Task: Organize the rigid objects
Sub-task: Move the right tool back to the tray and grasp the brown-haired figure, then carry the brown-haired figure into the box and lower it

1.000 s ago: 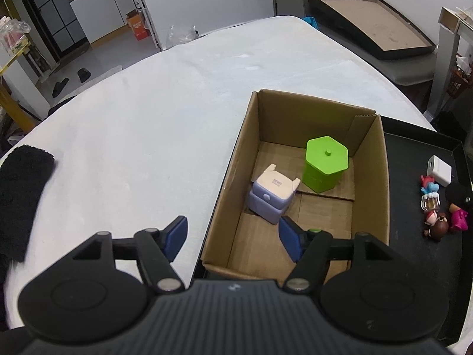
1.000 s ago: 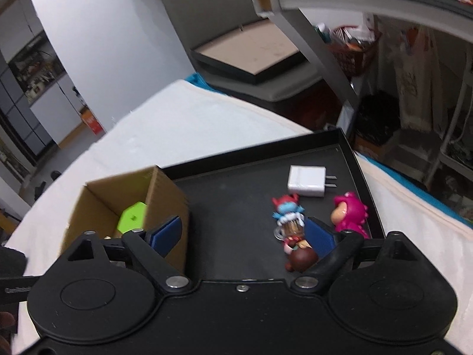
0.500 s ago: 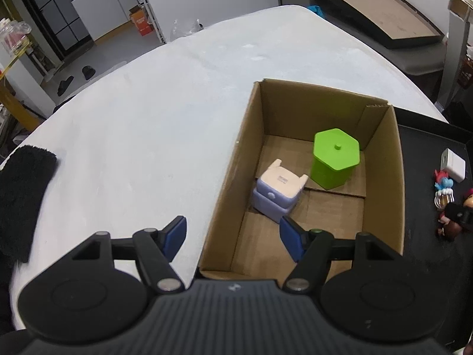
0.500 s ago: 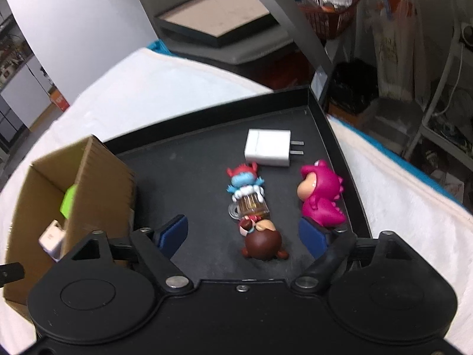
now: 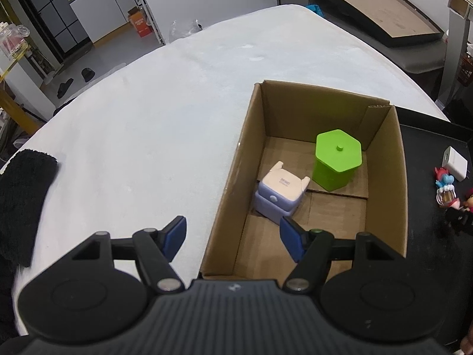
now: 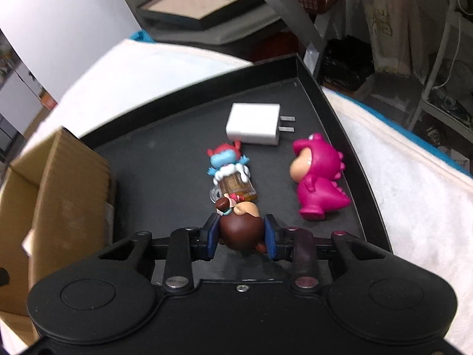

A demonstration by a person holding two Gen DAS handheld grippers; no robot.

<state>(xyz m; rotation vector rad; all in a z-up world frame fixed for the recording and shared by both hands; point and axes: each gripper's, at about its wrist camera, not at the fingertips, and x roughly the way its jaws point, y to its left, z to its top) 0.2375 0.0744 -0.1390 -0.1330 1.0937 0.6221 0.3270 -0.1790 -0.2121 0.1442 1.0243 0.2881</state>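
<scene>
While a white-covered table [image 5: 165,112] fills most of the left wrist view, an open cardboard box [image 5: 233,171] sits toward its right side, touching a shallow black tray [image 6: 340,112] beside it. Inside the box, a green hexagonal container [image 5: 337,159] stands upright near the far right corner, with a pale lilac cube toy [image 5: 279,192] against the left wall, presumably already sorted. On the tray lie a white charger [image 6: 252,124] near the far edge, a pink dinosaur figure [image 6: 319,177] by the right rim, and a blue-faced keychain figure [image 6: 229,171] at the middle. The right gripper [image 6: 241,236] is clenched on a brown-haired figurine [image 6: 239,230], likely to carry it to the box. The left gripper [image 5: 232,236] hovers released over the box's near left edge, holding nothing.
</scene>
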